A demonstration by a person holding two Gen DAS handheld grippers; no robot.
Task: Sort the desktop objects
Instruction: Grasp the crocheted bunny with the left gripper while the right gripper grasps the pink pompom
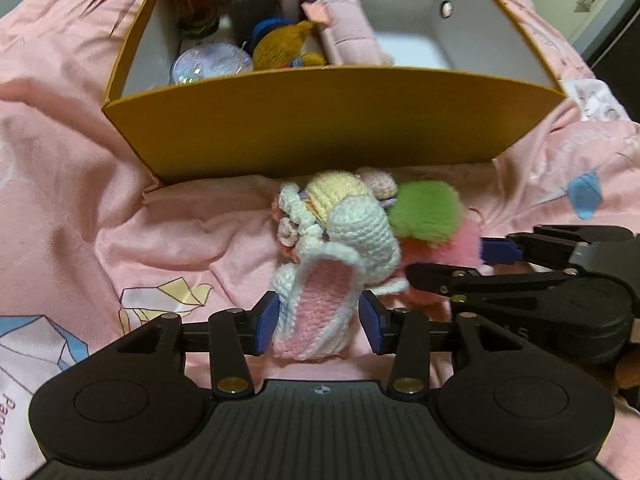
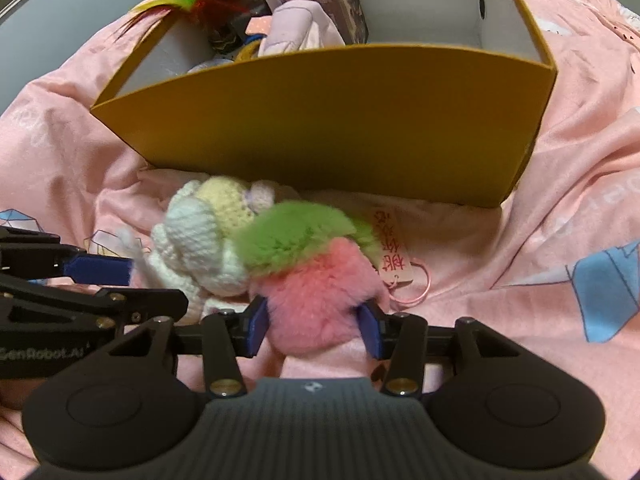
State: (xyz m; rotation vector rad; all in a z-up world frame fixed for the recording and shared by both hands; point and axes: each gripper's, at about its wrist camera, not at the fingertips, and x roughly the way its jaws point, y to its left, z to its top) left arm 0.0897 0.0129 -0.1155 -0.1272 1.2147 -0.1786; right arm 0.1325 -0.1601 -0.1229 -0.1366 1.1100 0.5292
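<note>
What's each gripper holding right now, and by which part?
Left gripper clamps the crochet bunny by its pink-lined ear. Right gripper clamps the pink plush strawberry by its lower body.

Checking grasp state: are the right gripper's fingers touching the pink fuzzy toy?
Touching. In the right wrist view both blue pads of the right gripper press into the sides of the pink fuzzy toy, no gap showing.

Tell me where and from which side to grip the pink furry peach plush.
Grip the pink furry peach plush across its round pink lower body, approaching from the near side, opposite the box. The right gripper already brackets it there; the green tuft is looser and the crocheted bunny crowds its left.
</note>
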